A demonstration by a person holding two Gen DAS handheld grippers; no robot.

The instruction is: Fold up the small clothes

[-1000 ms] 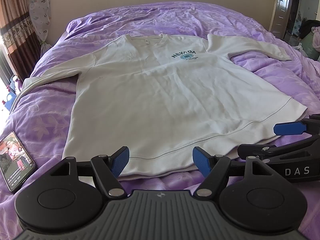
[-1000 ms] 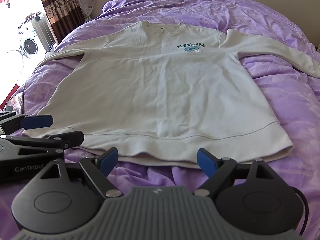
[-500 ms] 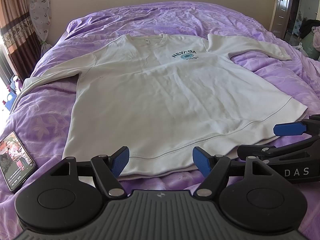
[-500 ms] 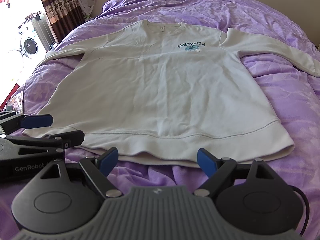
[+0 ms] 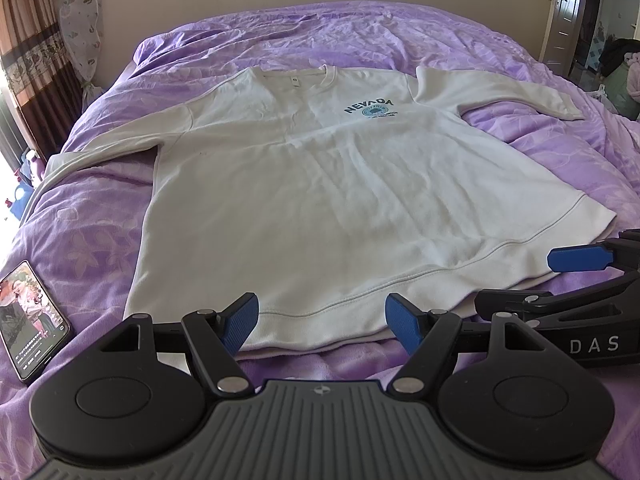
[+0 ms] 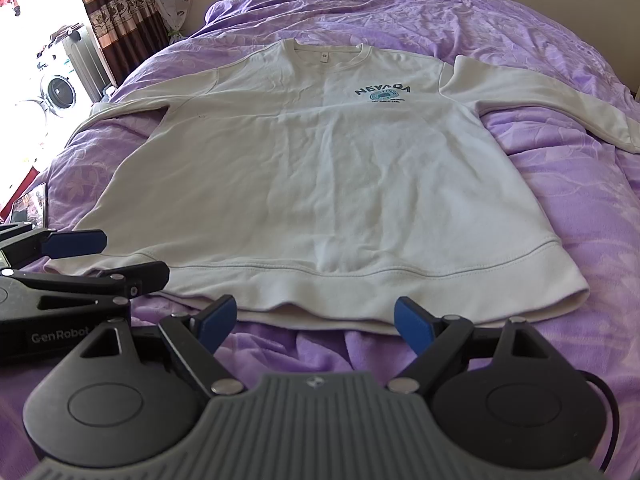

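Observation:
A white long-sleeved sweatshirt (image 5: 340, 200) with a blue NEVADA print lies flat and face up on a purple bed, sleeves spread to both sides, hem nearest me; it also shows in the right wrist view (image 6: 320, 184). My left gripper (image 5: 322, 320) is open and empty just before the hem, left of centre. My right gripper (image 6: 316, 320) is open and empty just before the hem, towards the right. Each gripper shows in the other's view, the right one (image 5: 568, 280) and the left one (image 6: 92, 256), beside the hem corners.
A phone (image 5: 30, 320) with its screen lit lies on the purple bedspread (image 5: 580, 152) left of the hem. Curtains (image 5: 28, 60) and a washing machine (image 6: 60, 88) stand at the left. A door (image 5: 564, 4) is at the far right.

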